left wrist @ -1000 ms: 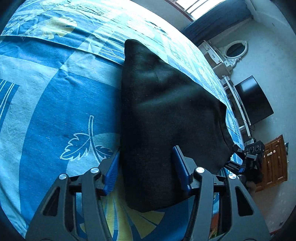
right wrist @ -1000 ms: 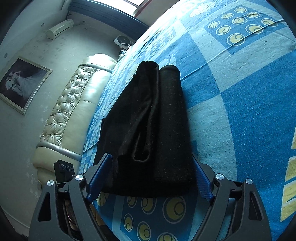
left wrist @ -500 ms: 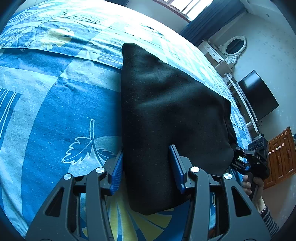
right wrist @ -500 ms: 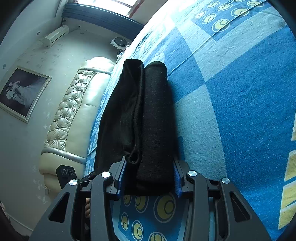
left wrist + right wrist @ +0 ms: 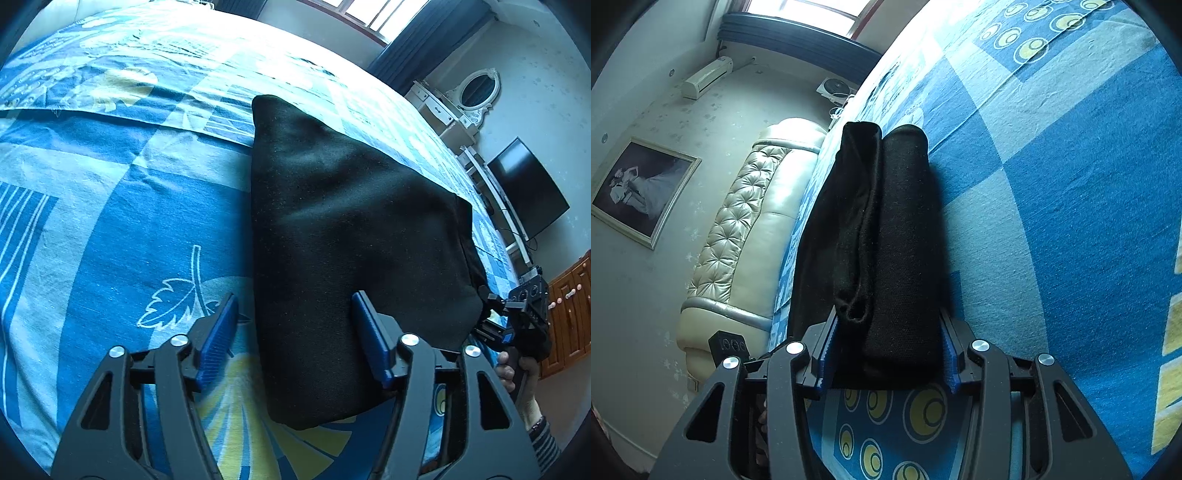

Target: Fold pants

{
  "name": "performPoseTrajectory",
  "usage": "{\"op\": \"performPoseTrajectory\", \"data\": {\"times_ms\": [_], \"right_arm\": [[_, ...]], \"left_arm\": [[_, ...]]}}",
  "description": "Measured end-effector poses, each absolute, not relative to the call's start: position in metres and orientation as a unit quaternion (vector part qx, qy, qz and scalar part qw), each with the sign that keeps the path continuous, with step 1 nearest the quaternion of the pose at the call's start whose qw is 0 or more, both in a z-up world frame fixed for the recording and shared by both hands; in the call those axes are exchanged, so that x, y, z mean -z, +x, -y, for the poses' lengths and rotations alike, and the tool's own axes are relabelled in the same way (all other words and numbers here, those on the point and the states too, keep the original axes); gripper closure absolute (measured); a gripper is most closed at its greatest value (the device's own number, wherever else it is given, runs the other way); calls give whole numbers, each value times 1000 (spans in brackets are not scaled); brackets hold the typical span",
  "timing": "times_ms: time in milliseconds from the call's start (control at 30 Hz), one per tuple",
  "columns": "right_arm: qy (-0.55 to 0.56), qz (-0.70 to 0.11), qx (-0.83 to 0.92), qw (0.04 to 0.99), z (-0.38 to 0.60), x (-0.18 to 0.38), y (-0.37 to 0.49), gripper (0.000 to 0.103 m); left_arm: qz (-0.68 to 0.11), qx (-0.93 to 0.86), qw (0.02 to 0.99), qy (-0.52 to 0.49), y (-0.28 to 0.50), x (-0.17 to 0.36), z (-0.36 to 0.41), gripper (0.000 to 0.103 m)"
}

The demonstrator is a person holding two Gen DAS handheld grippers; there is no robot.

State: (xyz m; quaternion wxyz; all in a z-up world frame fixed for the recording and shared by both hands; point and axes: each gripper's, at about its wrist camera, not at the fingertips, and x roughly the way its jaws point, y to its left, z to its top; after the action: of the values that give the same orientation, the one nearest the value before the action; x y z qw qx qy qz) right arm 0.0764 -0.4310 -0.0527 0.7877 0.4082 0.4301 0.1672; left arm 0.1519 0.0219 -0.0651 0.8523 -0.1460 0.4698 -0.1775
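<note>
I find the black pants [image 5: 351,236] folded into a thick bundle on the blue bedsheet [image 5: 110,206]. My right gripper [image 5: 886,354] pinches the stacked layers at one end; my left gripper [image 5: 295,332] stands spread astride the other edge, not clamped. I judge the cloth soft, limp and light, best held through all layers at the corners.

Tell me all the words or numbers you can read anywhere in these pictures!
No words or numbers can be read here.
The black pants show no label or tag.
The blue bedsheet carries only leaves, stripes and circles, no letters.
The small black block by the right gripper has pale marks, too blurred to read.
The framed picture and the dark TV show no writing.
</note>
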Motion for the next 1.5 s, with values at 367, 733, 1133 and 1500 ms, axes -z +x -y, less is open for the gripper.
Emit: {"op": "performPoseTrajectory", "data": {"times_ms": [367, 733, 1133, 1500], "right_arm": [[300, -485, -96, 816, 394, 20, 22, 26], [200, -489, -27, 849, 368, -12, -17, 25], [116, -488, -16, 865, 338, -6, -31, 24], [112, -482, -16, 869, 334, -9, -32, 24]], "left_arm": [[-449, 62, 889, -62, 93, 30, -9, 10], [-420, 55, 906, -7, 16, 4, 16, 7], [-425, 34, 905, 2, 10, 5, 18, 7], [-453, 52, 890, -9, 10, 14, 25, 7]]}}
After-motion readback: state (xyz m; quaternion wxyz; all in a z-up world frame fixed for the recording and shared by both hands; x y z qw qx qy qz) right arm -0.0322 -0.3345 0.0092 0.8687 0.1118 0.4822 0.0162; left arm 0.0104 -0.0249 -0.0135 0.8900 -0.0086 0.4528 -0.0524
